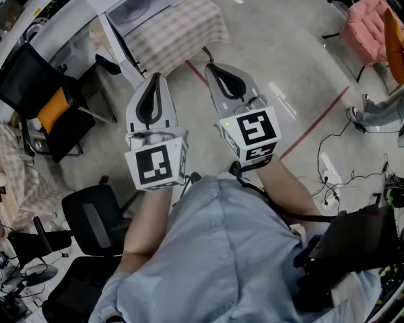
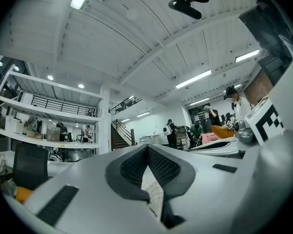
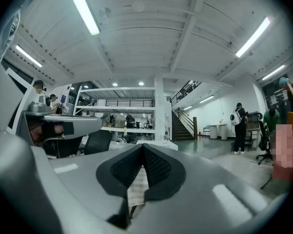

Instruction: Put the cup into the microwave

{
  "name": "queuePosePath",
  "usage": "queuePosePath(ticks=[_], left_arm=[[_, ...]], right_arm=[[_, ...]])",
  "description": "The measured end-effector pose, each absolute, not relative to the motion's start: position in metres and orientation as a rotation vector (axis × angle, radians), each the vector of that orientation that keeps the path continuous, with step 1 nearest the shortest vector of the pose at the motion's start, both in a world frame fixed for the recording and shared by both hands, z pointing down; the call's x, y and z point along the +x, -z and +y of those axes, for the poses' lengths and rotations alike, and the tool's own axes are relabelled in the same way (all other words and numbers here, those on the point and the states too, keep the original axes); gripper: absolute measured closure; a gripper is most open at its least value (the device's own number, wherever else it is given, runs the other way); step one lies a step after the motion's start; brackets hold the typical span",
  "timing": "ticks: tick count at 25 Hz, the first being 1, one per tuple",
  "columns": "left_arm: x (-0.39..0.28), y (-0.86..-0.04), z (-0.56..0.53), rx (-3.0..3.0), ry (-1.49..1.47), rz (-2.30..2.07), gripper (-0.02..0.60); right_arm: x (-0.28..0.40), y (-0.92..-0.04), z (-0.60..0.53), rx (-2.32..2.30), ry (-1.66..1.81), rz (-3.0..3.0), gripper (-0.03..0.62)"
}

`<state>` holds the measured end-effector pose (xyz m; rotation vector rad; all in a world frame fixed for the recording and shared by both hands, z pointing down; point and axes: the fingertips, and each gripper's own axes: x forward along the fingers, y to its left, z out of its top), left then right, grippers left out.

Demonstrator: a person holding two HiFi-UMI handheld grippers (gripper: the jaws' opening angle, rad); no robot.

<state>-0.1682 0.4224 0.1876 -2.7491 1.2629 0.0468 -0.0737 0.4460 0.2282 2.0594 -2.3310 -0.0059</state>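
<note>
While the left tool and right tool hover level, both clenched on nothing, the microwave sits ahead on the checkered counter.

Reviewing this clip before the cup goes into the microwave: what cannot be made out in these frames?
- Cup: in no view; where it stands cannot be told.
- Microwave: head view, cut off by the top edge; door state unclear.
- Checked table: in both gripper views only a sliver shows below the shut tips of the left gripper and right gripper, whose bodies fill the lower frame.
</note>
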Motion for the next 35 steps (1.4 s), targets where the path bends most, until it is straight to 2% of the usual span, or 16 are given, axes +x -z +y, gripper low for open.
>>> queuePosePath(ticks=[10,24,35], left_arm=[[-0.150,-0.190,0.424,-2.741,-0.032,1.265,0.574],[-0.076,-0.210,0.462,-2.761,0.007,1.253,0.574],[-0.063,-0.234,0.451,-2.782,0.048,1.295,0.574]], right_arm=[[-0.057,-0.232,0.447,2.059,-0.019,-2.354,0.594],[0.000,-0.248,0.481,1.971,-0.072,-2.451,0.592],[0.008,-0.270,0.464,1.920,-0.137,-2.451,0.592]])
